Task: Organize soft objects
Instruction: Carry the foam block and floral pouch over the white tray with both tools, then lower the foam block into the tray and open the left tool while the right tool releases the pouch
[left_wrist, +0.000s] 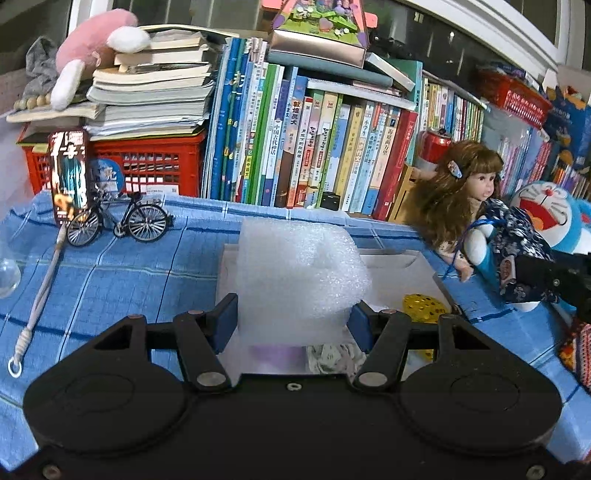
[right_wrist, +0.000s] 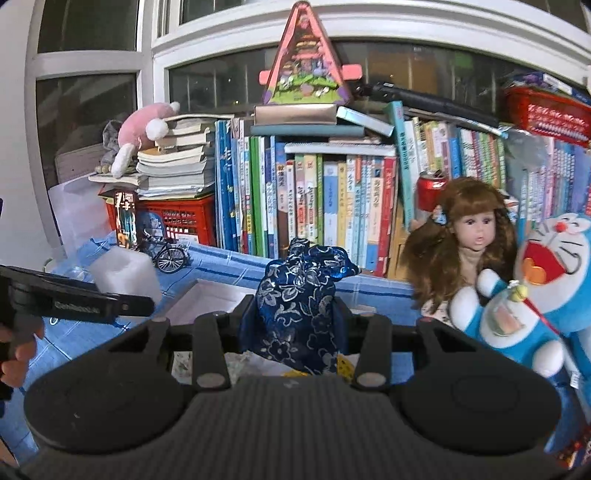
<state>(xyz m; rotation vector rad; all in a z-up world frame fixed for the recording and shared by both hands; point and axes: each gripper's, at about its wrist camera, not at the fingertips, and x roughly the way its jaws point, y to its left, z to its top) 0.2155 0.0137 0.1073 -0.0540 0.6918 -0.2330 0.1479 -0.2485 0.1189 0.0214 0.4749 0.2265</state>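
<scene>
The left tongs (left_wrist: 293, 317) grasp a white crumpled foam-wrap bundle (left_wrist: 299, 273) between the blue pads (left_wrist: 225, 323), held over a shallow white rectangular tray (left_wrist: 424, 273); a yellow perforated ball (left_wrist: 424, 308) lies in the tray just right of them. The right tongs (right_wrist: 295, 325) are clenched on a navy floral brocade pouch (right_wrist: 301, 306) above the same tray (right_wrist: 207, 299). Ahead and right of both lean a brown-haired doll (right_wrist: 469, 236) and a blue-and-white cat plush (right_wrist: 546, 280). Ahead and left of the left tongs stands a small black model bicycle (left_wrist: 122, 221) before a red plastic crate (left_wrist: 155, 166). A blue checked cloth (left_wrist: 122, 280) covers the table, backed by a row of upright books (left_wrist: 314, 147) below a window.
</scene>
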